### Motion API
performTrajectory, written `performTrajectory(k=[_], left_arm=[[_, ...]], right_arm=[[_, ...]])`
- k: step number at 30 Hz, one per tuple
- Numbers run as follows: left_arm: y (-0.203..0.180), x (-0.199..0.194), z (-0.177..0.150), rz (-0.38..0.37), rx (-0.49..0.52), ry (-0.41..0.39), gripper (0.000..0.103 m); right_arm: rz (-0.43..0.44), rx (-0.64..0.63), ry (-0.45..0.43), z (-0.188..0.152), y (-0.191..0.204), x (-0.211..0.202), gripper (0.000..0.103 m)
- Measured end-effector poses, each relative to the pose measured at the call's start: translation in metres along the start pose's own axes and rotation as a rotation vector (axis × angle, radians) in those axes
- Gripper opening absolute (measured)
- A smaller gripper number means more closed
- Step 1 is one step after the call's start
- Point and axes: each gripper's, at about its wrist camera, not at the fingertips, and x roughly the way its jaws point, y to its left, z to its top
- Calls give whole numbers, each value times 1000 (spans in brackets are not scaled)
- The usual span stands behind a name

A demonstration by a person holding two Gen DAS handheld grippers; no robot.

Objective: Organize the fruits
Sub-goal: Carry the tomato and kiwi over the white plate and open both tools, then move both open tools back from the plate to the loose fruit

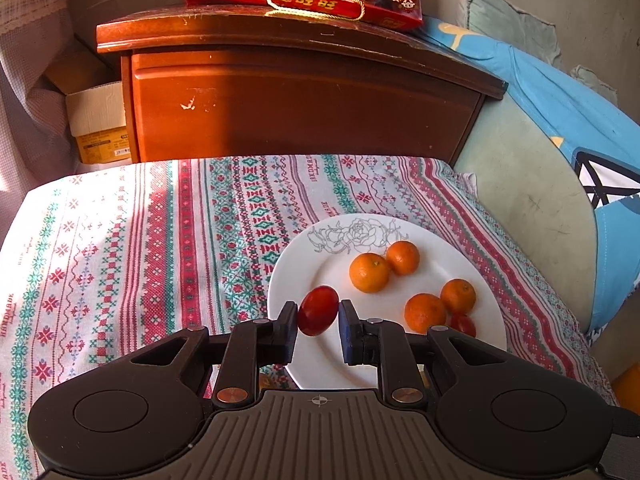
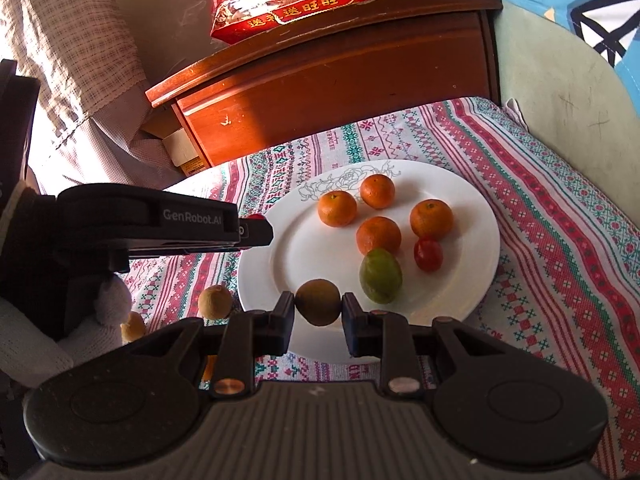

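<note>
1. While the left gripper (image 1: pixel 318 316) clamps a red fruit (image 1: pixel 318 310) over the white plate (image 1: pixel 296 280), only the right wrist view shows the right gripper (image 2: pixel 318 309) clamping a brown fruit (image 2: pixel 318 307) at the plate's near rim, beside a green fruit (image 2: pixel 380 276).
2. A second red fruit (image 1: pixel 463 325) is half hidden in the left view.
3. Four oranges (image 2: pixel 337 208) lie on the plate; a wooden cabinet (image 1: pixel 304 108) stands behind the patterned cloth (image 1: pixel 120 248).

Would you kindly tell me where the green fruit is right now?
In the right wrist view, the green fruit lies on the white plate, near its front edge, just below an orange and left of the small red fruit.
</note>
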Motion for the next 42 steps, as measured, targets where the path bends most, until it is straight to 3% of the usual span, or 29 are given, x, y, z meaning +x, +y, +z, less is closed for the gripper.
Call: performTrajectory(k=[9,23,42], left_arm=[[-9,1,5,-13,18,-9,24],[1,-34,19,-6,-23,-35,44],[49,-84,7,70,-45,-56,45]], right_arm=[[-7,9,-35,3,-1,-6,30],[19,-6,-28,1,3,-16,34],[77,-69,21,-13,19,-17,34]])
